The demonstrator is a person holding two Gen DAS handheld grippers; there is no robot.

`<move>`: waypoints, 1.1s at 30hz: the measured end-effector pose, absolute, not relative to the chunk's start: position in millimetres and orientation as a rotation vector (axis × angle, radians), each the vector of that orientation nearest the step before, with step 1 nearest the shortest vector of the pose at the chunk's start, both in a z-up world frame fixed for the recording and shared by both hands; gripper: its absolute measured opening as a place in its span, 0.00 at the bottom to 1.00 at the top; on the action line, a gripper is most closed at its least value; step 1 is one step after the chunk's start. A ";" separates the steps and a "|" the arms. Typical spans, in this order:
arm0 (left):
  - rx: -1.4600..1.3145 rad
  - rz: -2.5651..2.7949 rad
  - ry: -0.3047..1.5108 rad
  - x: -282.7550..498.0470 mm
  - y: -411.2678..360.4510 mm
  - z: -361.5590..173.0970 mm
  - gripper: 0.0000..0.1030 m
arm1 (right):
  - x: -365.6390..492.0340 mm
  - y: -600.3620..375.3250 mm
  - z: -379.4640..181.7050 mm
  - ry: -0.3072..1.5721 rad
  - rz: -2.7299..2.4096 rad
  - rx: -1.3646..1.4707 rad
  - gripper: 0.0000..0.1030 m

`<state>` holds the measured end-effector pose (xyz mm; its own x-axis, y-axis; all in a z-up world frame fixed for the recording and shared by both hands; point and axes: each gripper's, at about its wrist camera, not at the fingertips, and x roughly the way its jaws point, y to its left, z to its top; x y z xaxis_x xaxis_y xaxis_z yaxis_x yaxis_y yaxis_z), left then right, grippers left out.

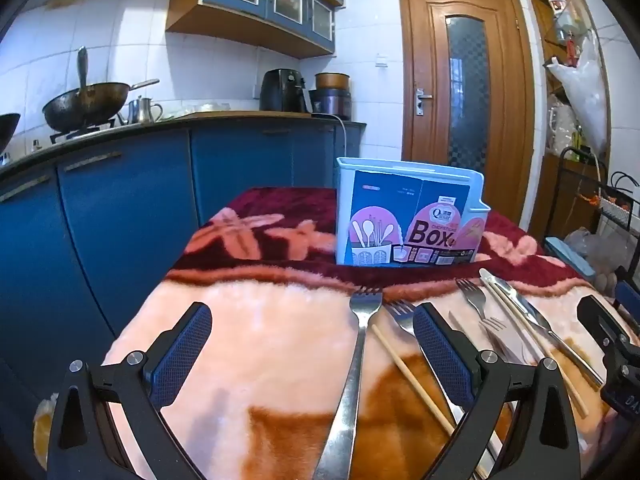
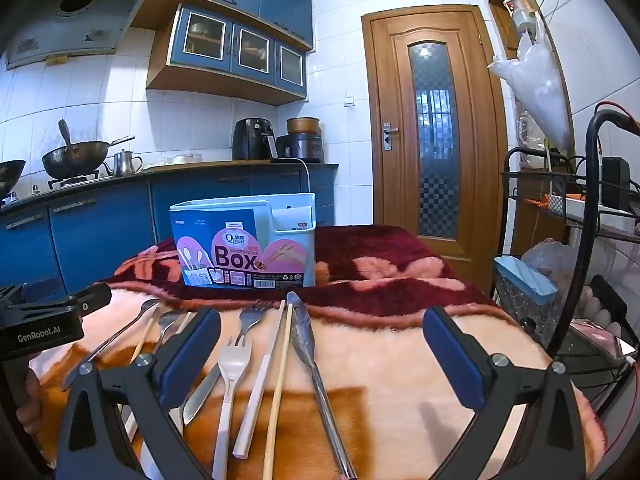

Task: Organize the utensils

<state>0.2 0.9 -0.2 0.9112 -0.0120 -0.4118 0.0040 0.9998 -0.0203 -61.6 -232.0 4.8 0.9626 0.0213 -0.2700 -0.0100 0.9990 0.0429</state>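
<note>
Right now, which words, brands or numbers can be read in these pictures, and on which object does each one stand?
"Box": large letters on the label of the utensil holder.
"CHOPSTICKS": small letters above it, same label.
"01", "02": small numbers near the label's bottom edge.
"GenRobot.AI": on the left gripper, seen from the right wrist view.
Too small or blurred to read: the brand beginning with "Q" on the label, its barcode digits and fine print, and the marking on the right gripper.

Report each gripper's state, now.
Left gripper: open, holding nothing.
Right gripper: open, holding nothing.
</note>
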 end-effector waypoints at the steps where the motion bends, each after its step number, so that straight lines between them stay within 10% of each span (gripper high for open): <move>1: -0.017 -0.009 0.424 0.3 0.7 -0.2 0.97 | -61.5 -232.0 4.8 0.274 0.015 0.041 1.00; 33: -0.018 0.001 0.390 -6.0 2.9 6.3 0.97 | -65.2 -234.6 6.3 0.263 0.013 0.037 1.00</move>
<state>-6.0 2.9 6.3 0.9248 -0.0028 -0.3804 -0.0043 0.9998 -0.0178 -65.2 -234.6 6.3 0.9655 0.0179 -0.2598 -0.0082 0.9992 0.0386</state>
